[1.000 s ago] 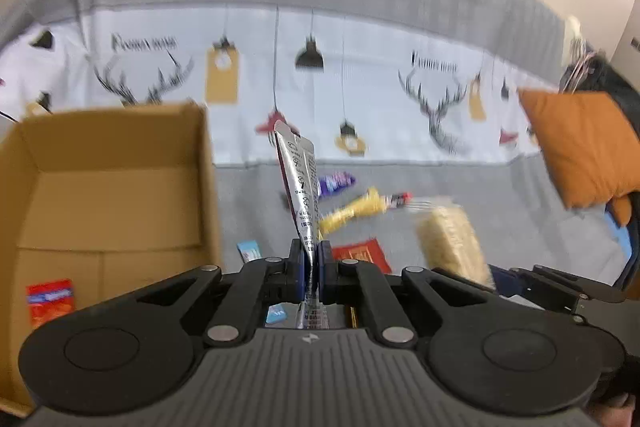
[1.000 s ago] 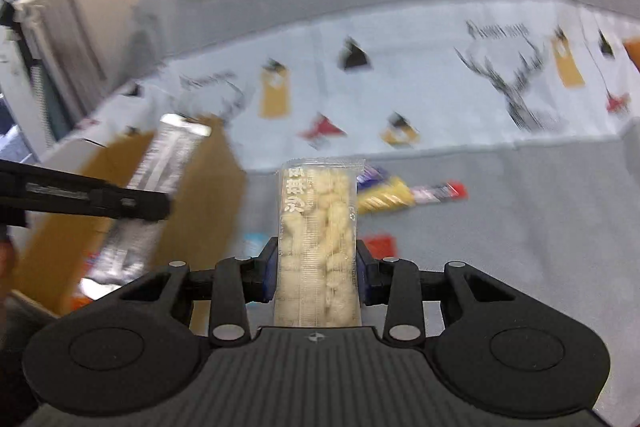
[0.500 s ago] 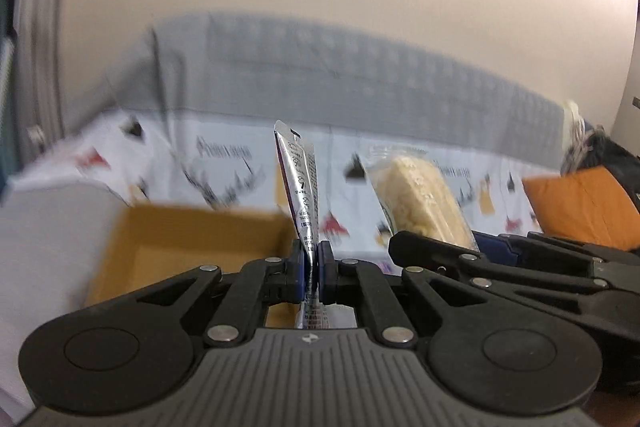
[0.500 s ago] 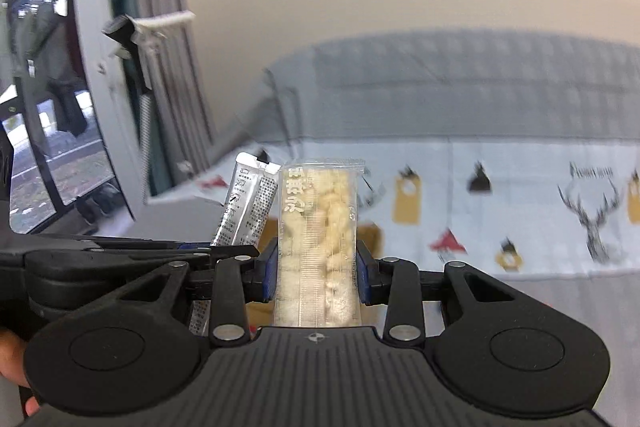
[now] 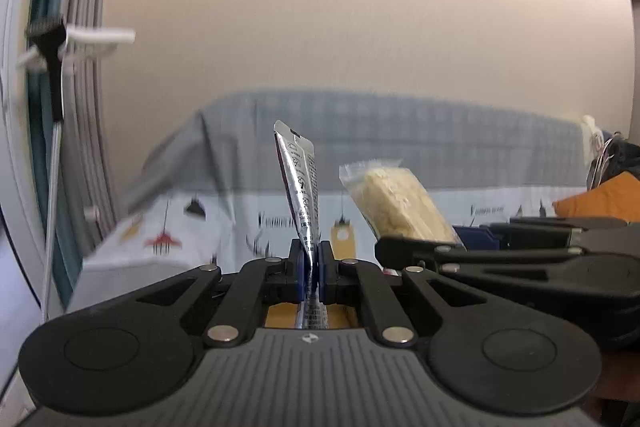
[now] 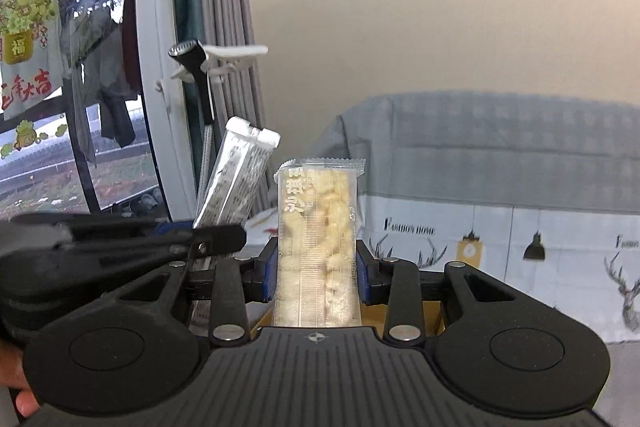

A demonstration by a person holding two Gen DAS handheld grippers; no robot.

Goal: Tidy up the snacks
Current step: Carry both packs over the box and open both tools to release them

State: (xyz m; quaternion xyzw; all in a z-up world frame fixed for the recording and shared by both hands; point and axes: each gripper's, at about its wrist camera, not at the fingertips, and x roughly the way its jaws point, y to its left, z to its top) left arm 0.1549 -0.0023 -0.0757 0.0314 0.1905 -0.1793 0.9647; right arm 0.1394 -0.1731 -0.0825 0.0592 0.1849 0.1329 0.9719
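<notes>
My left gripper is shut on a thin silver snack stick pack that stands upright between the fingers. My right gripper is shut on a clear packet of yellow puffed snack, also upright. The two grippers are side by side: the yellow packet shows just right of the silver pack in the left wrist view, and the silver pack shows left of the packet in the right wrist view. Slivers of the brown cardboard box show below both grippers.
A sofa with a grey cover and a white deer-print throw lies ahead. An orange cushion is at the right. A window frame with grey curtains and a clipped rod stands at the left. A beige wall is behind.
Both grippers have tilted up from the sofa seat and box toward the wall and swung left toward the window. The box has dropped almost out of view. Both snacks stay gripped.
</notes>
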